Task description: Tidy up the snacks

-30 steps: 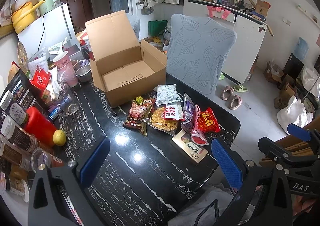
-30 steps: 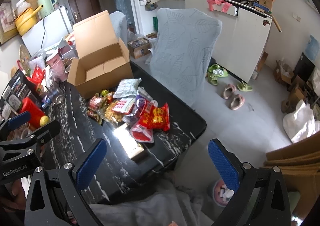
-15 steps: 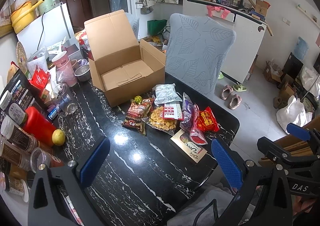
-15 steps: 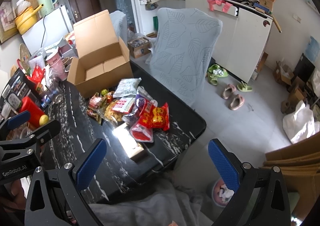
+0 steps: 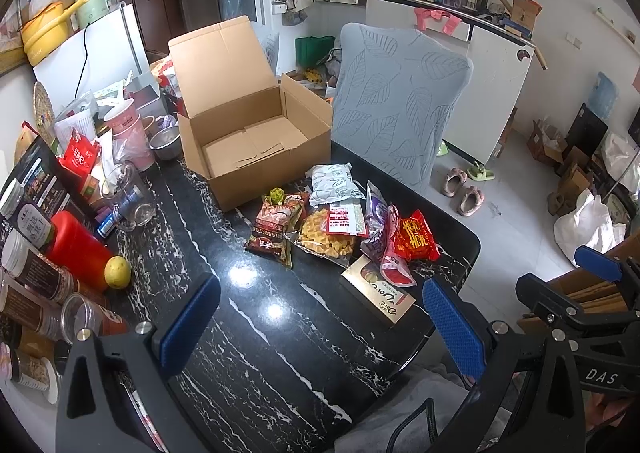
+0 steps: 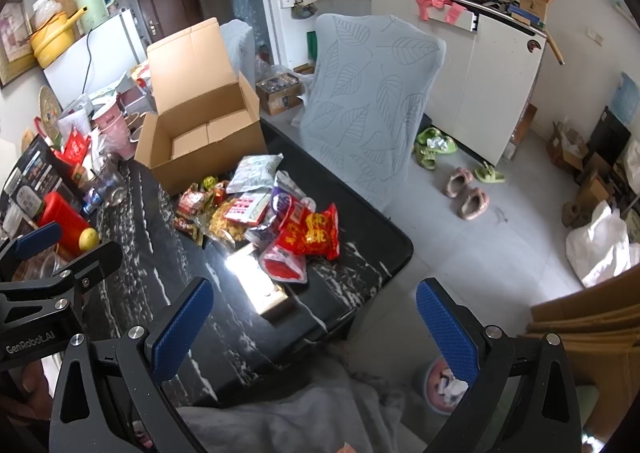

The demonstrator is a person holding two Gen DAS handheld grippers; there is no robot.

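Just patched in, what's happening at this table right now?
Snack sorting has not really begun. Both the left gripper and the right gripper hang open above the near edge of the black marble table, holding nothing. The snack packets lie in a loose pile in front of the open cardboard box, which looks empty inside. A gold flat box sits nearest the grippers.
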